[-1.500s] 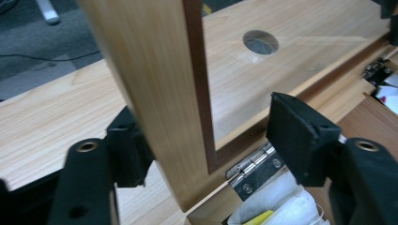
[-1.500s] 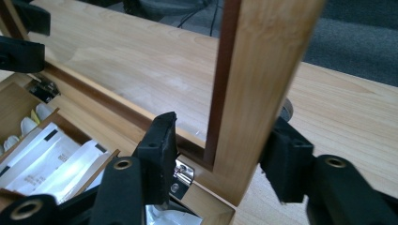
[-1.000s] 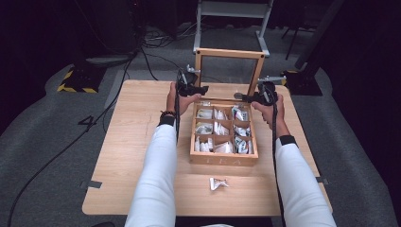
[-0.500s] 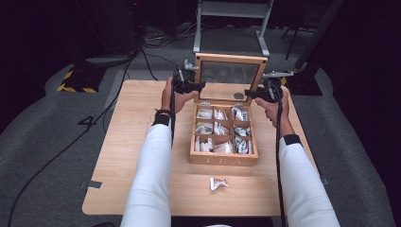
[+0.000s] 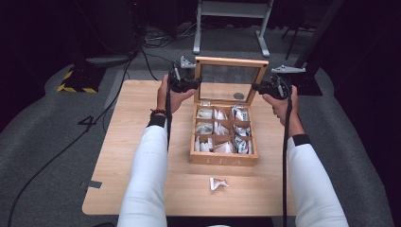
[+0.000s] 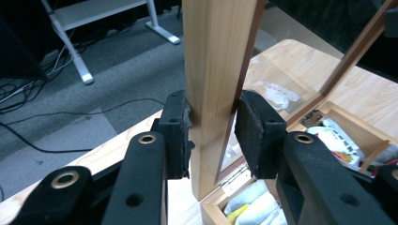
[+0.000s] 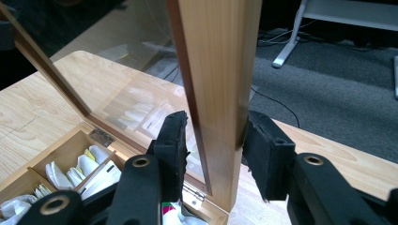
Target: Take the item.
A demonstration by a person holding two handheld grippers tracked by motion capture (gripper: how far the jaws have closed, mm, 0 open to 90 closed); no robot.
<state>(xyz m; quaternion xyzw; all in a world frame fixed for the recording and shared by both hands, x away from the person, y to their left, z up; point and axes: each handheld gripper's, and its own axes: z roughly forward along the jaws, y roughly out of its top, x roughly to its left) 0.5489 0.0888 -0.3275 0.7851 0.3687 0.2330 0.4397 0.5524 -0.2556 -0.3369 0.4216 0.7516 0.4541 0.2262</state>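
A wooden tea box (image 5: 223,160) with several compartments of tea bags (image 5: 222,130) stands on the table (image 5: 118,142). Its glass lid (image 5: 231,60) is raised on its hinges. My left gripper (image 5: 195,84) is shut on the lid's left side rail (image 6: 211,56), pads pressed to the wood on either side (image 6: 213,117). On the lid's right side rail (image 7: 220,56) my right gripper (image 5: 257,87) is shut the same way (image 7: 216,136). One loose tea bag (image 5: 217,183) lies on the table in front of the box.
Beyond the table's far edge is grey carpet with cables (image 5: 151,42), a white desk frame (image 5: 231,9) and a yellow-black striped block (image 5: 73,87). Bare tabletop lies to the left of the box and near the front edge.
The lid has tipped on its hinges between both grippers; its top rail now sits lower and wider in the high view. The hands have drifted slightly apart.
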